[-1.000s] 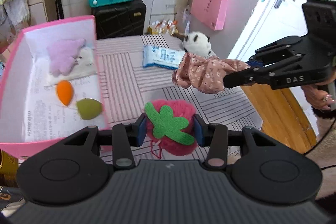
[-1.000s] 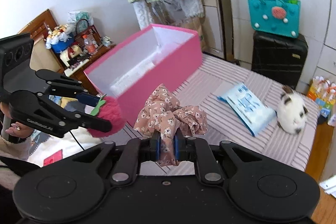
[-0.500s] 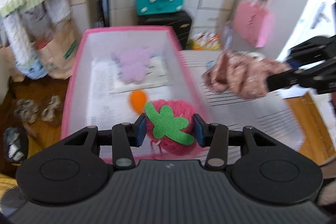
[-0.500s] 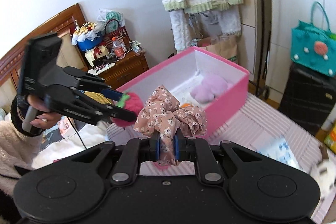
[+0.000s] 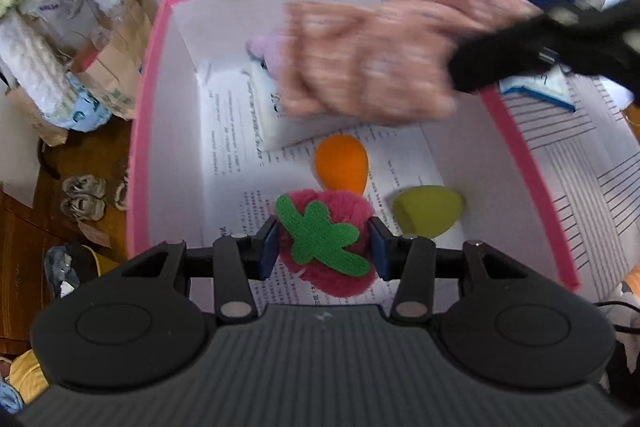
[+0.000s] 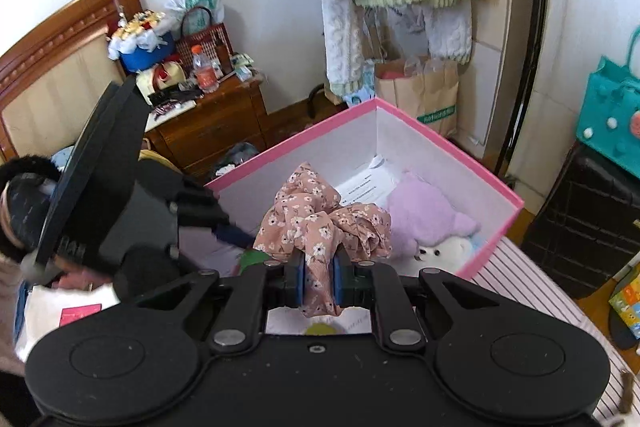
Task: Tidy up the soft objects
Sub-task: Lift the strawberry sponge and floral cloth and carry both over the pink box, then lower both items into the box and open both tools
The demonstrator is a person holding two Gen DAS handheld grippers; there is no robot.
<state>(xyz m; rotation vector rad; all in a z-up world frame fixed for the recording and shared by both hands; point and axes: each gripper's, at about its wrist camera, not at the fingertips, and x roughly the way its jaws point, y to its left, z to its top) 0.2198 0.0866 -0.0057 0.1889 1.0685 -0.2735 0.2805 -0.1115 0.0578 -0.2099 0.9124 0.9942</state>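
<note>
The left gripper (image 5: 323, 247) pinches a pink pompom strawberry (image 5: 326, 241) with a green felt leaf (image 5: 320, 237) between its blue pads, holding it over the near end of the open pink box (image 5: 138, 131), above the printed paper (image 5: 232, 147) that lines the box floor. The right gripper (image 6: 319, 281) has its jaws pressed together on a floral pink scrunchie (image 6: 324, 223), whose gathered fabric bunches up above the pads; in the left wrist view the scrunchie (image 5: 372, 59) is motion-blurred and hangs over the far right part of the box, crossing its right wall. Inside the box, an orange teardrop sponge (image 5: 341, 165) lies near the middle of the floor and a yellow-green teardrop sponge (image 5: 428, 213) lies close to the right wall, the two near each other but apart. Toward the far end of the box lies a lilac plush toy (image 6: 428, 215), resting on a white plush (image 6: 444, 251) beside it. The box stands on a striped tabletop (image 5: 592, 163), at its left edge, and a blue-and-white packet (image 5: 540, 91) lies on the stripes just beyond the box's right wall
</note>
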